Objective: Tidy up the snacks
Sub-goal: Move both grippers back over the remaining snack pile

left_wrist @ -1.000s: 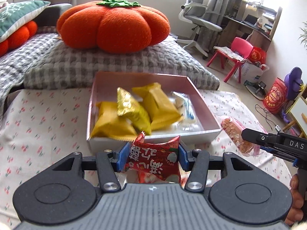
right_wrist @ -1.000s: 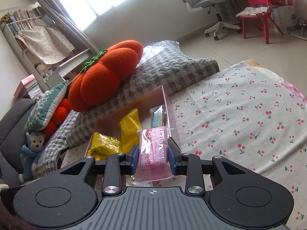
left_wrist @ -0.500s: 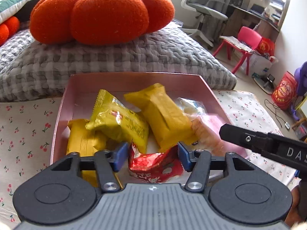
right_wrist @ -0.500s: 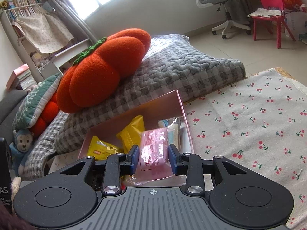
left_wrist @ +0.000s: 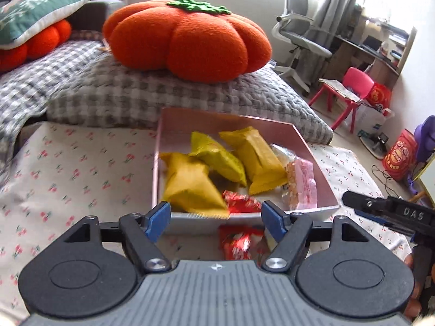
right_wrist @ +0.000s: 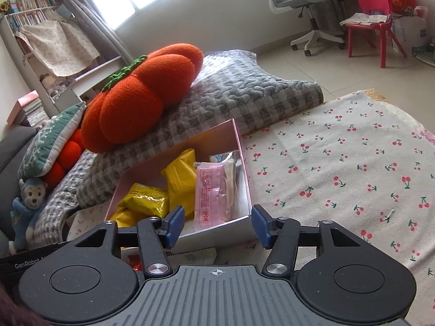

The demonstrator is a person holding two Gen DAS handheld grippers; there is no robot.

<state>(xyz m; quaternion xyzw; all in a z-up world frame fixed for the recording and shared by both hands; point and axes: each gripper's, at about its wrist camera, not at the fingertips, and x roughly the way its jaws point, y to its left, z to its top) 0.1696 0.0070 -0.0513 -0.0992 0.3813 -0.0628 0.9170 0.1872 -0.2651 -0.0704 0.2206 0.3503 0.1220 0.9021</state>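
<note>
Snacks sit in a shallow pink box (left_wrist: 307, 146) on the cherry-print cloth (left_wrist: 81, 168), which we see from both wrist views. In the left view the left tool (left_wrist: 216, 217) stands wide open with nothing between its blue pads; the box's near wall lies just beyond them. Inside the box we count three yellow packets (left_wrist: 255, 157), a red packet (left_wrist: 242, 203) at the near edge, and a pink packet (left_wrist: 304, 182) along the right wall. Another red wrapper (left_wrist: 239, 241) lies on the cloth outside, below the near wall, partly hidden by the tool body. The right tool (left_wrist: 386, 212) shows at the right edge of that view, close to the box's near right corner.

In the right view the right tool (right_wrist: 216, 226) is likewise spread wide and holds nothing; the pink packet (right_wrist: 214, 193) lies flat in the box just ahead of it.

Behind the box, a grey quilted cushion (left_wrist: 136, 92) presses against the far wall, with an orange pumpkin pillow (left_wrist: 187, 40) on top. An office chair (left_wrist: 301, 35) and a pink child's chair (left_wrist: 350, 89) stand far right on the floor.
</note>
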